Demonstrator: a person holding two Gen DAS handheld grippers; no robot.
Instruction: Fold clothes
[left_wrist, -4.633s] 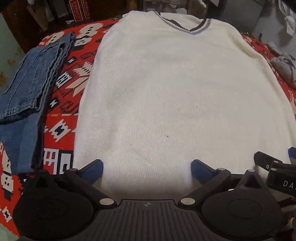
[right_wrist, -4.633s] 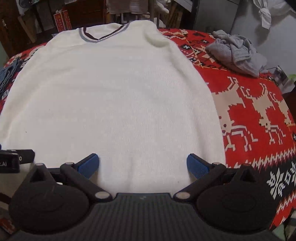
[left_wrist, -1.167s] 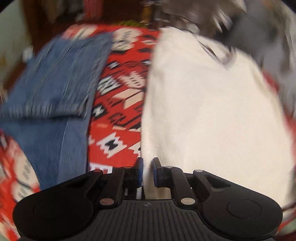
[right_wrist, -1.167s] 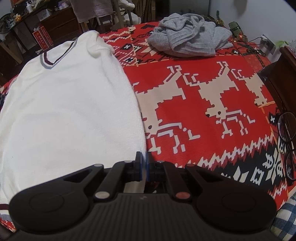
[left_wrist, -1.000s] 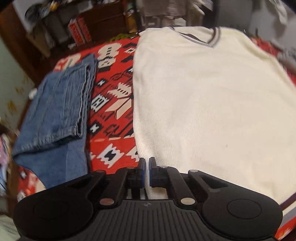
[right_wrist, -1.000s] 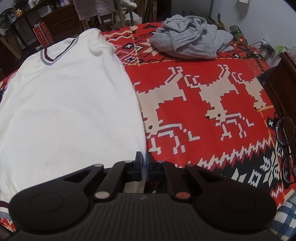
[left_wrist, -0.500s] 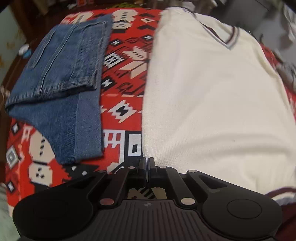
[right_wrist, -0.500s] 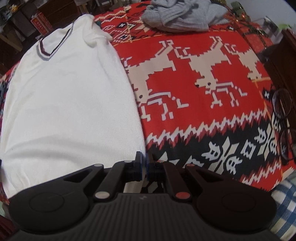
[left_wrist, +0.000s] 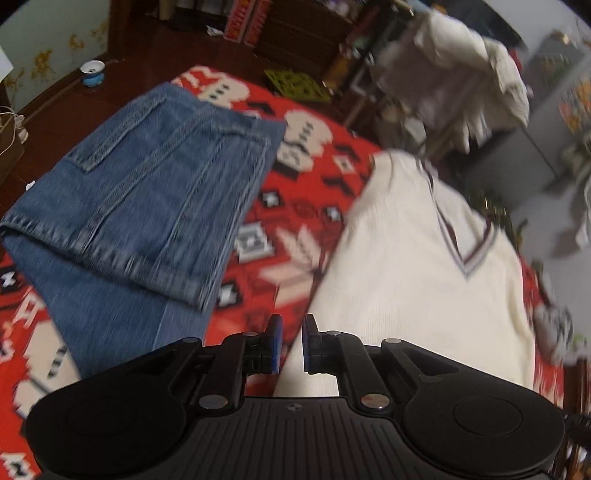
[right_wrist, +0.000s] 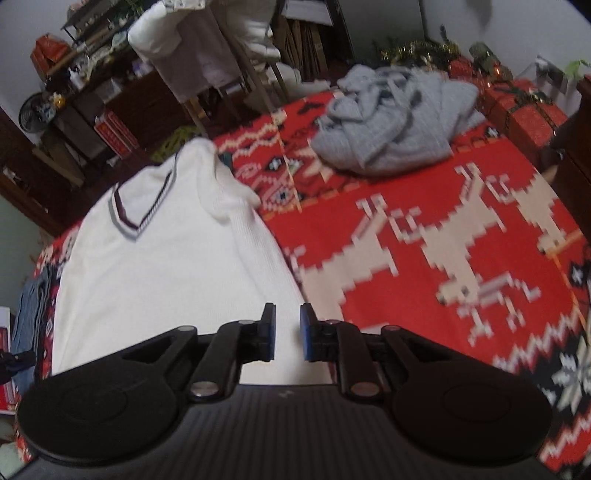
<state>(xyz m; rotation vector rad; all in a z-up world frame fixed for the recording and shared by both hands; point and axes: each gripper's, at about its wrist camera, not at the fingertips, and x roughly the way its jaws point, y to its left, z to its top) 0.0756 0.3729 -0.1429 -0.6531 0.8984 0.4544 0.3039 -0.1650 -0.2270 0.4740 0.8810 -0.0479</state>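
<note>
We had the white V-neck sweater (right_wrist: 162, 273) lying flat on the red patterned blanket (right_wrist: 424, 236). Our left tongs (left_wrist: 290, 341) and right tongs (right_wrist: 287, 332) both stood slightly apart, gripping nothing, over its side edges. Folded jeans (left_wrist: 147, 206) lay left, grey sweater (right_wrist: 395, 122) right.

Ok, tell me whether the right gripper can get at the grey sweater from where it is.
Probably yes. The right gripper is slightly open over the white sweater's edge, and the grey sweater lies heaped farther ahead to the right, with only bare red blanket between them.
</note>
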